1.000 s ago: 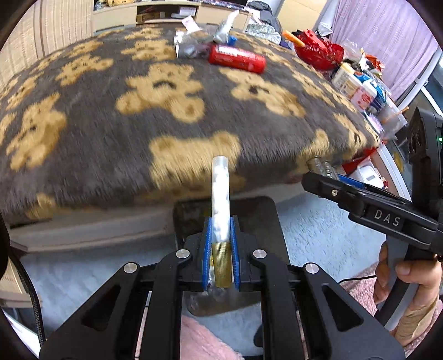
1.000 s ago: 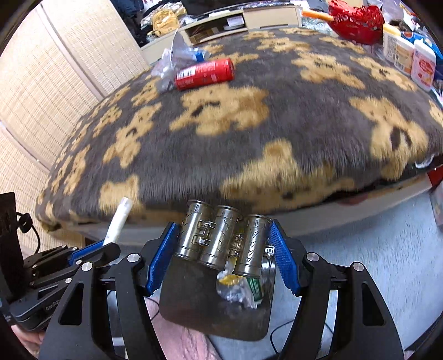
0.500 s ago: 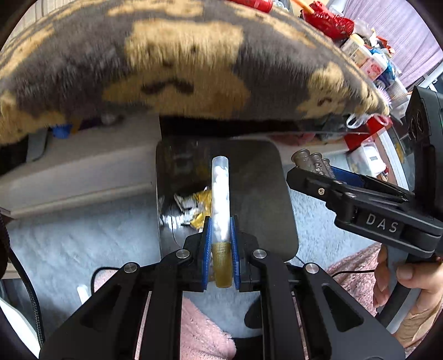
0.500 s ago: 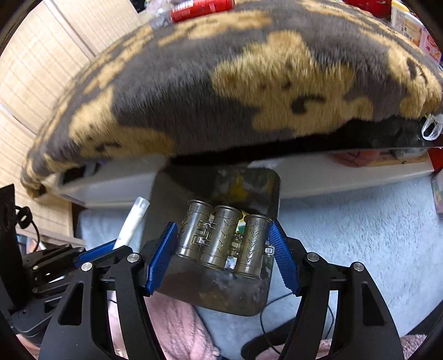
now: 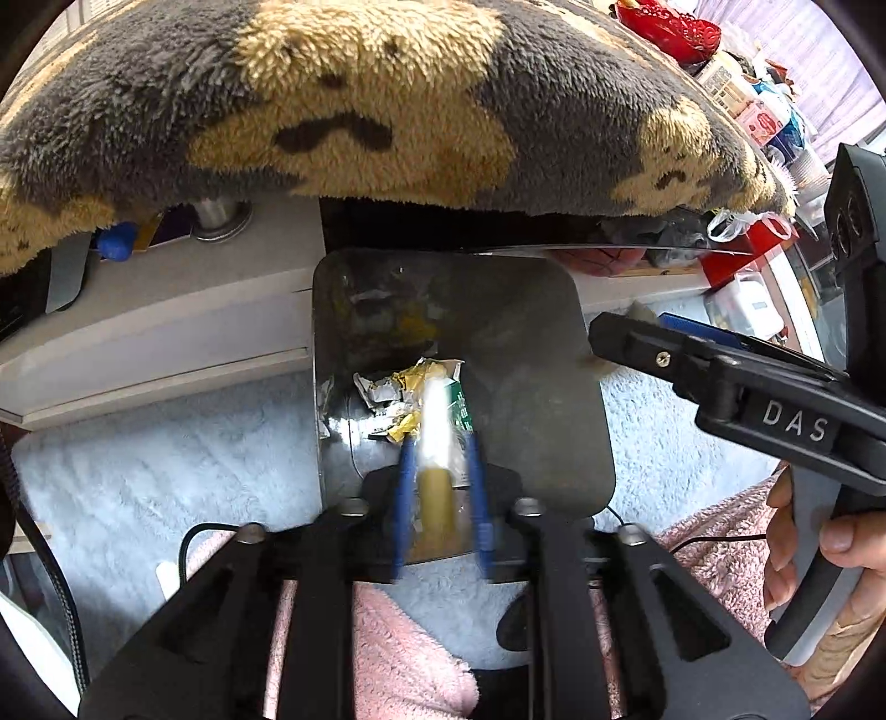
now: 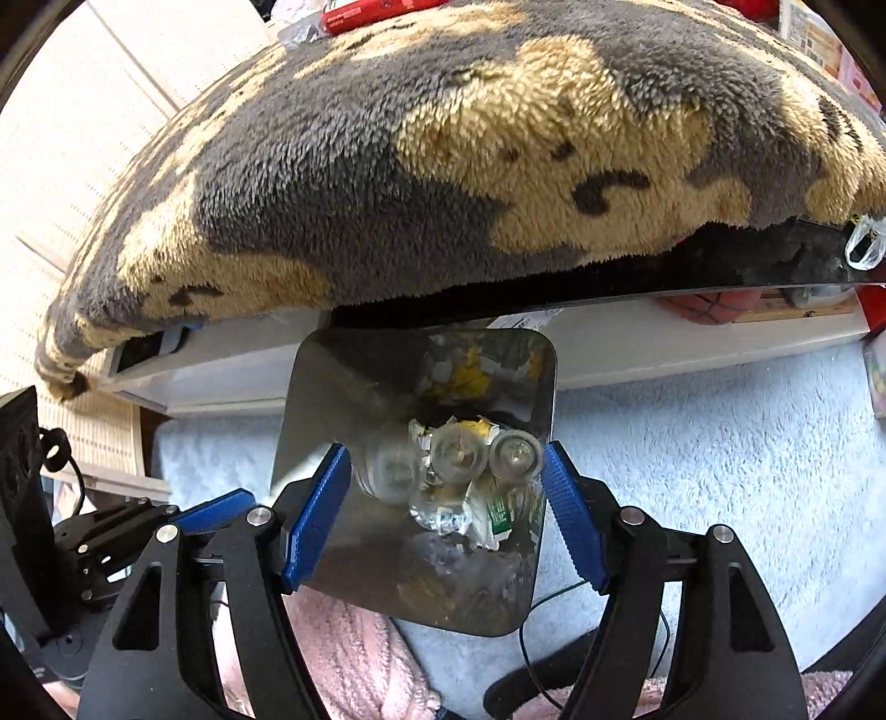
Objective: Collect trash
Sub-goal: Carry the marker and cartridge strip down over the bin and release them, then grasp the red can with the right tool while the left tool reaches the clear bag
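Observation:
A steel trash bin [image 5: 531,354] stands on the floor under the table edge, with crumpled wrappers [image 5: 398,387] inside; it also shows in the right wrist view [image 6: 332,399]. My left gripper [image 5: 437,448] has opened and the white and gold tube [image 5: 434,437], blurred, is slipping out between its pads over the bin. My right gripper [image 6: 446,465] has opened and the three joined bronze cylinders [image 6: 459,457], blurred and end-on, are dropping into the bin. The right gripper also shows at the right of the left wrist view [image 5: 626,343].
A bear-pattern fleece blanket [image 5: 387,99] covers the table above the bin. A red can [image 6: 376,14] lies on it at the far side. Bottles and a red bowl [image 5: 670,27] stand at the back right. Pale blue carpet [image 6: 720,443] surrounds the bin.
Both grippers have tipped down over the bin and opened. The tube and the bronze cylinders have come loose and are falling in.

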`<state>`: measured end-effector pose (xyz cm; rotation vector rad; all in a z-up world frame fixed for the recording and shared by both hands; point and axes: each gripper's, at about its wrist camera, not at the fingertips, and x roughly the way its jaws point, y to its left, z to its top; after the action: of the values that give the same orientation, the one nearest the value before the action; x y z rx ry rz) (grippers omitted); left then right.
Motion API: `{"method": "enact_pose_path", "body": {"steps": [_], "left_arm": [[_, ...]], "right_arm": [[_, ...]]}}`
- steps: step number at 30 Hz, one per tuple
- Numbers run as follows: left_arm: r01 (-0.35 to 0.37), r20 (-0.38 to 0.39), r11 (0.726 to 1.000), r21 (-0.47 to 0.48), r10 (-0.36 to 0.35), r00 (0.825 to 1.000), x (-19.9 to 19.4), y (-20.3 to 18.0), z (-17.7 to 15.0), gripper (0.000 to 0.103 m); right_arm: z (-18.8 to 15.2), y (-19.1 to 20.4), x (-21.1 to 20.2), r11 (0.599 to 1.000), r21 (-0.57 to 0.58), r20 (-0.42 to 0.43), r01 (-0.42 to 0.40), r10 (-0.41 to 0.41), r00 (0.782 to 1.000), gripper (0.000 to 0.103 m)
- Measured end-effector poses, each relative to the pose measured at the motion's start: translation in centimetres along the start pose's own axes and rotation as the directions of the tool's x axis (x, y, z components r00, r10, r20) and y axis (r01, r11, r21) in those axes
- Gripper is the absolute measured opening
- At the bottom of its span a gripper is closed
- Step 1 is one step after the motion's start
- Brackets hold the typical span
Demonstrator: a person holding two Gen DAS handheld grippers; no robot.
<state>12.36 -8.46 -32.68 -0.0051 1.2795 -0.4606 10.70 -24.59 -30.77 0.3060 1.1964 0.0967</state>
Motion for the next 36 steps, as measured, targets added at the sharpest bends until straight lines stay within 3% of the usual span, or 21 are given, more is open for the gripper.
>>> {"method": "enact_pose_path", "body": {"steps": [1,2,4,7,9,15,26,36], "left_arm": [[-0.003,0.005,1.000,0.001,0.003,1.000,-0.2,0.0,0.1,0.041],[-0.010,0.013,1.000,0.003,0.010,1.000,-0.4,0.0,0.1,0.046],[-0.030,0.028,1.000,0.011,0.029,0.999,-1.1,-0.1,0.1,0.057],[-0.033,0.040,0.999,0.016,0.033,0.999,-1.8,-0.1,0.2,0.068],[-0.039,0.050,0.999,0.019,0.038,0.998,-2.3,-0.1,0.2,0.073],[-0.051,0.106,0.998,0.024,0.048,0.993,-5.2,0.1,1.0,0.090],[-0.045,0.190,0.999,0.003,0.044,0.981,-8.6,1.7,5.7,0.093],[-0.089,0.227,0.995,-0.036,0.095,0.969,-9.0,4.2,11.9,0.089]], "right_arm": [[0.1,-0.1,-0.1,1.000,0.001,0.001,0.000,0.000,1.000,0.074],[0.2,-0.2,-0.2,1.000,0.002,0.006,0.001,-0.001,1.000,0.082],[0.3,-0.1,-0.5,1.000,0.005,0.015,0.004,-0.004,1.000,0.083],[0.6,-0.3,-0.8,1.000,0.014,0.018,0.009,-0.009,1.000,0.085],[0.9,-0.7,-1.4,0.999,0.022,0.031,0.024,-0.025,0.999,0.094],[2.4,-1.6,-4.4,0.997,0.026,0.100,0.072,-0.074,0.992,0.100],[7.6,-1.8,-9.0,0.998,0.038,0.245,0.045,-0.053,0.968,0.100],[14.1,-0.6,-7.2,1.000,-0.013,0.294,0.023,-0.018,0.956,0.098]]}}
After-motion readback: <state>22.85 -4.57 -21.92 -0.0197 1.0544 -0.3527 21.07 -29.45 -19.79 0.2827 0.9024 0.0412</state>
